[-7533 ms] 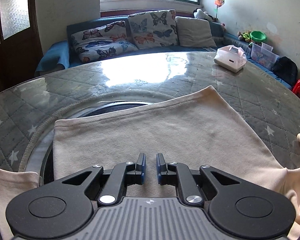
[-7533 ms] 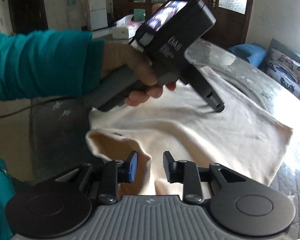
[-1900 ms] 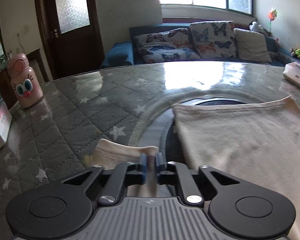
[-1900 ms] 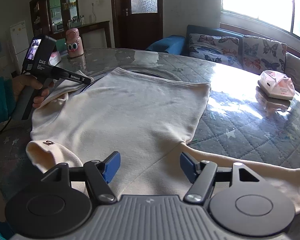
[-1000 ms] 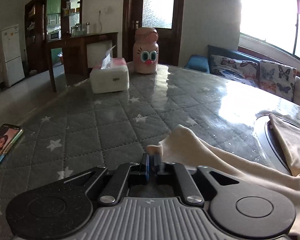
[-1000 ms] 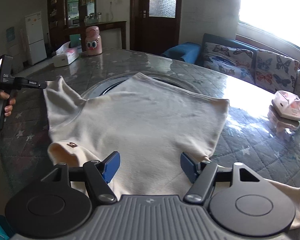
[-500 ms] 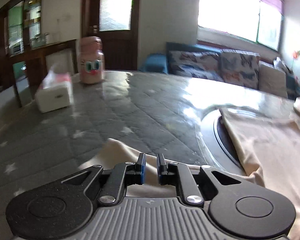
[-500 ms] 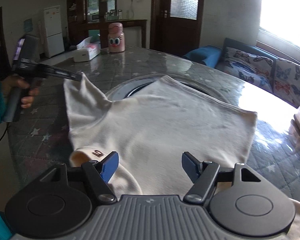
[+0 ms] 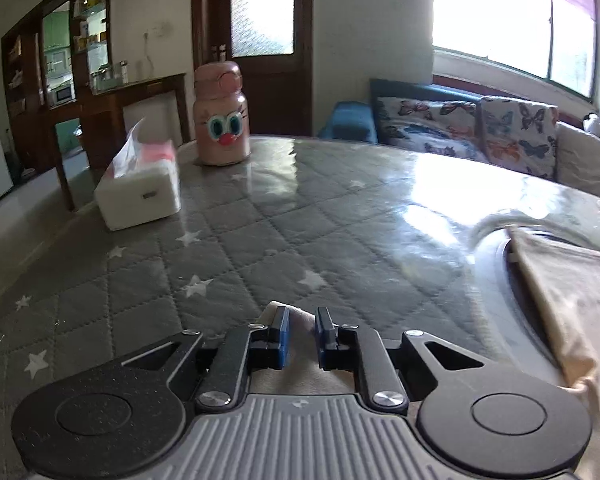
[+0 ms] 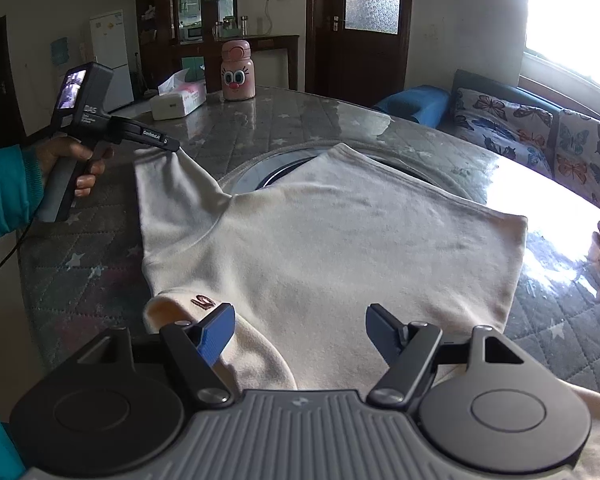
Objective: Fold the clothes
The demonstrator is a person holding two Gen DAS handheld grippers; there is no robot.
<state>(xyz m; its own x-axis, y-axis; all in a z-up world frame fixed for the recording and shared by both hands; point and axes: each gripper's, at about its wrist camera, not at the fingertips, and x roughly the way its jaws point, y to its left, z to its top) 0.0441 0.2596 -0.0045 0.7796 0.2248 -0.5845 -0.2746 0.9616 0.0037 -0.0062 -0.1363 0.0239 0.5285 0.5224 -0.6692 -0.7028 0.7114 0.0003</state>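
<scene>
Sweatshirt flat on desk; left tongs slightly parted around its sleeve; right tongs spread wide above it.

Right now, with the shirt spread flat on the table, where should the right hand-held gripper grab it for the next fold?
Probably the right sleeve, trailing out past the body at the near table edge. Come from the near side, low, jaws across the cuff: it is a loose flap clear of the shirt body. The right hand-held gripper is already open just beside it.
</scene>
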